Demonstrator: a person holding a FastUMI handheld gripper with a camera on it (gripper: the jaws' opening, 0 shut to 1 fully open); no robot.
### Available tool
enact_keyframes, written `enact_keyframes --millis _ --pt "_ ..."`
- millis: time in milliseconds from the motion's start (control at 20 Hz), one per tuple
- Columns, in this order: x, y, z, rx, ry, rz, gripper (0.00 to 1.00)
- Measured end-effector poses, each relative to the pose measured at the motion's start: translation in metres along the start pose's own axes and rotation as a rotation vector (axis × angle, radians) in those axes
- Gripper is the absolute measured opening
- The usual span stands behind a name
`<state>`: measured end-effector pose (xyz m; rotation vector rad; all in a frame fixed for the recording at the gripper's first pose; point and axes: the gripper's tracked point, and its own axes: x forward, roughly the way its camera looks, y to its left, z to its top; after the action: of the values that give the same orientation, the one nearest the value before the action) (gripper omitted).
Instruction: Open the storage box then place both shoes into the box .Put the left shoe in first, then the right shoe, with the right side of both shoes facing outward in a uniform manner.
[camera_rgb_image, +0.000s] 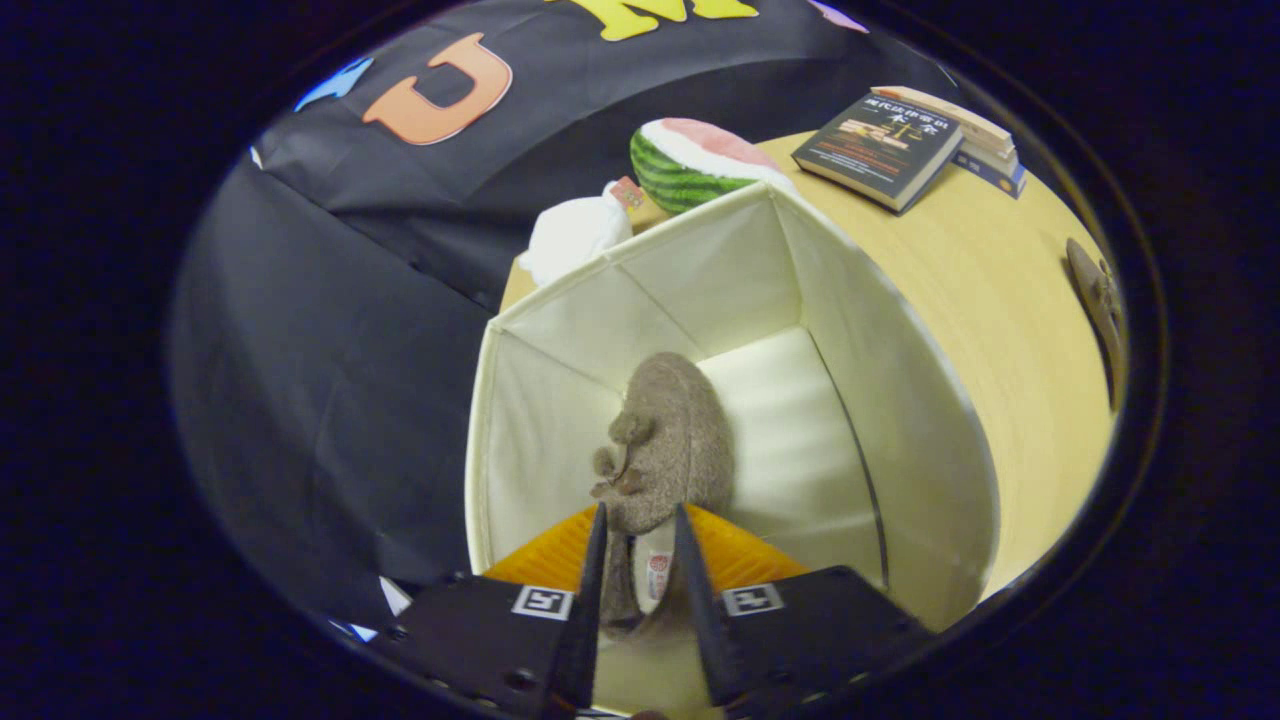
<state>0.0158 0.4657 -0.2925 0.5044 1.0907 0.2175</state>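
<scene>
A cream fabric storage box (900, 400) stands open on the wooden table, and I look down into it. A grey-brown fuzzy shoe (670, 440) with a small bow hangs toe-down inside the box, over its left half. My gripper (640, 530) is shut on the shoe's heel end, with a finger pressing on each side of it. The right half of the box floor (790, 430) is bare. A second shoe (1095, 300) lies on the table beyond the box, to the right.
A watermelon-slice plush (700, 160) and a white soft object (575, 235) lie behind the box. Two stacked books (885, 145) rest on the table's far side. Bare wooden tabletop (1000, 300) runs along the right of the box.
</scene>
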Motion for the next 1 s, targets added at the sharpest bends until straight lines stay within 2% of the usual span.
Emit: enact_keyframes --millis 250,400,600,750,1000 --pt "-0.051 -0.002 0.030 -0.133 -0.108 0.028 0.85" --pt "-0.098 -0.010 0.053 -0.239 -0.196 0.045 0.95" --pt "-0.166 -0.040 0.090 -0.371 -0.342 0.047 0.96" --pt "-0.213 -0.085 0.122 -0.419 -0.438 0.015 0.96" --pt "-0.278 -0.195 0.167 -0.452 -0.523 -0.079 0.96"
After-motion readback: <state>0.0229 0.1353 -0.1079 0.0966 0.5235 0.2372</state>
